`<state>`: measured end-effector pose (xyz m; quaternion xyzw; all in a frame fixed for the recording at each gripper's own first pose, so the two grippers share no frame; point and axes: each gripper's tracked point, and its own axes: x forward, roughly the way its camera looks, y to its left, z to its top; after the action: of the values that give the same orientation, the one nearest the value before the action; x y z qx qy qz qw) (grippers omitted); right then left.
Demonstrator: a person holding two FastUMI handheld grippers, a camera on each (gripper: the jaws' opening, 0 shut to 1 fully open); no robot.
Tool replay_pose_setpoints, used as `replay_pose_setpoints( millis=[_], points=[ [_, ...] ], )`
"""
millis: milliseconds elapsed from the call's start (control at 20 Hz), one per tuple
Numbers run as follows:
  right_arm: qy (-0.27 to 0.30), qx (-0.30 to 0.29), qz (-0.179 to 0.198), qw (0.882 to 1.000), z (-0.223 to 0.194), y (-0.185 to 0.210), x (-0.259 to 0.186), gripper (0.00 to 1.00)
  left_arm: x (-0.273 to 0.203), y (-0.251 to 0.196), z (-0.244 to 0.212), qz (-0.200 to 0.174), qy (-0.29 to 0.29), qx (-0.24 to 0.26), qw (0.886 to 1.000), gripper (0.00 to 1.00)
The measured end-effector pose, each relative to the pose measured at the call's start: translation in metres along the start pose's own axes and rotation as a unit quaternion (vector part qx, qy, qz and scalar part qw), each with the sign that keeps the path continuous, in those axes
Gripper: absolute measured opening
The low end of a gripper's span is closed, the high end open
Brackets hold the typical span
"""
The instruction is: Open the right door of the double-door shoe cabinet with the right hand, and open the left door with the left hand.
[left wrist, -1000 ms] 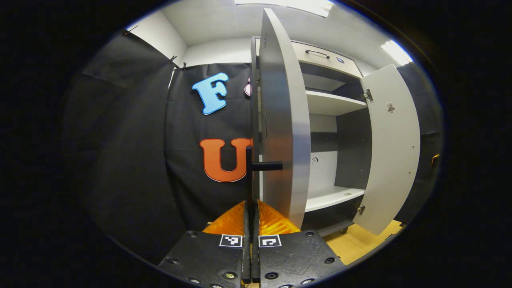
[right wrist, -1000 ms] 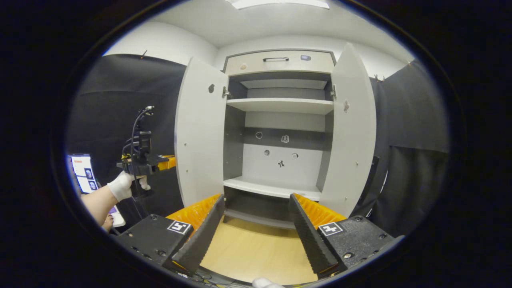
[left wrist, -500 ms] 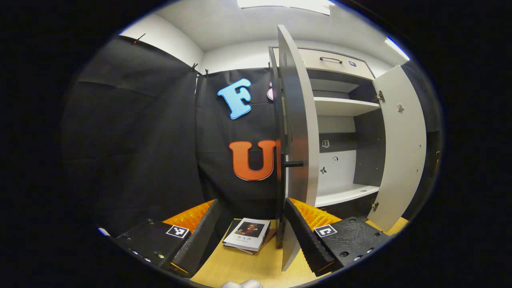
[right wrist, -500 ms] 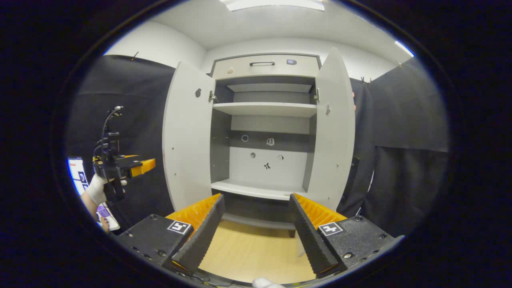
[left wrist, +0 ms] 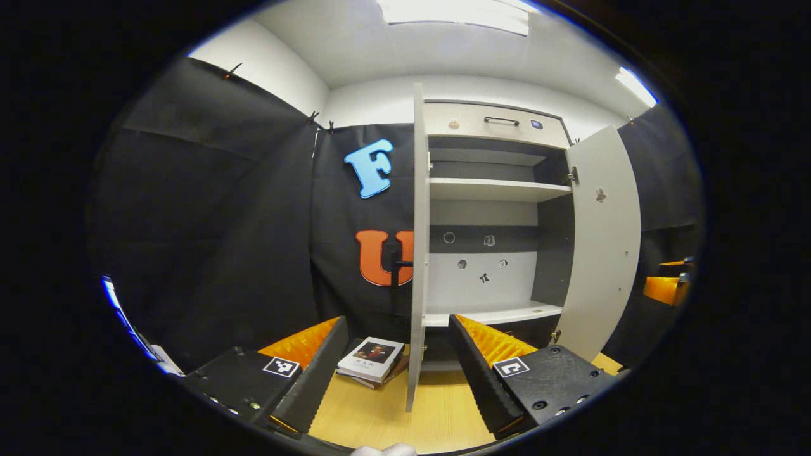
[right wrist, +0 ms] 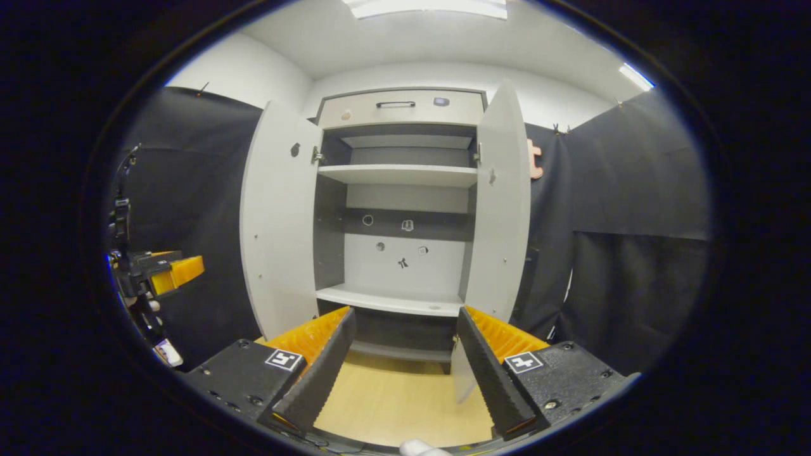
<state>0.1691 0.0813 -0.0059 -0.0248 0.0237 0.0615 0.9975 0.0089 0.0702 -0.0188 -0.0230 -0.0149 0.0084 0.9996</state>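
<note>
The grey double-door shoe cabinet point(right wrist: 405, 190) stands with both doors swung out and its shelves bare. In the right gripper view the left door point(right wrist: 279, 234) and the right door point(right wrist: 500, 209) flank the inside. My right gripper point(right wrist: 405, 311) is open, well back from the cabinet, holding nothing. In the left gripper view the left door point(left wrist: 417, 253) is edge-on, with its dark handle point(left wrist: 399, 264) sticking out to the left. My left gripper point(left wrist: 397, 320) is open and apart from that door. The right door point(left wrist: 602, 240) stands wide.
A small stack of books point(left wrist: 372, 361) lies on the wooden floor point(left wrist: 393, 411) left of the left door. A drawer point(right wrist: 399, 107) with a handle tops the cabinet. Black cloth walls close in both sides. The left gripper point(right wrist: 158, 272) shows far left.
My left gripper went from shut at the left door's handle to open and drew back from it. The left door now stands wider. The right gripper drifted slightly, still open.
</note>
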Motion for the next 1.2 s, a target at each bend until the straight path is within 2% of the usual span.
replay_pose_setpoints(
  millis=[150, 300, 550, 800, 1200],
  points=[
    [-0.004, 0.004, -0.009, 1.000, -0.001, -0.015, -0.003, 1.00, -0.017, -0.044, -0.004, -0.025, 0.014, -0.023, 0.999, 0.95],
    [-0.006, 0.008, -0.011, 1.000, -0.001, -0.027, 0.001, 1.00, -0.022, -0.079, -0.008, -0.032, 0.021, -0.025, 0.999, 0.95],
    [0.005, 0.012, -0.011, 1.000, -0.009, -0.040, 0.004, 1.00, -0.027, -0.114, 0.003, -0.039, 0.006, 0.014, 0.999, 0.95],
    [0.002, 0.017, -0.013, 1.000, -0.011, -0.046, 0.006, 1.00, -0.025, -0.115, 0.009, -0.032, -0.002, 0.030, 0.999, 0.96],
    [-0.003, 0.017, -0.015, 1.000, -0.006, -0.038, 0.005, 1.00, -0.022, -0.102, 0.006, -0.026, 0.005, 0.026, 0.999, 0.96]
  ],
)
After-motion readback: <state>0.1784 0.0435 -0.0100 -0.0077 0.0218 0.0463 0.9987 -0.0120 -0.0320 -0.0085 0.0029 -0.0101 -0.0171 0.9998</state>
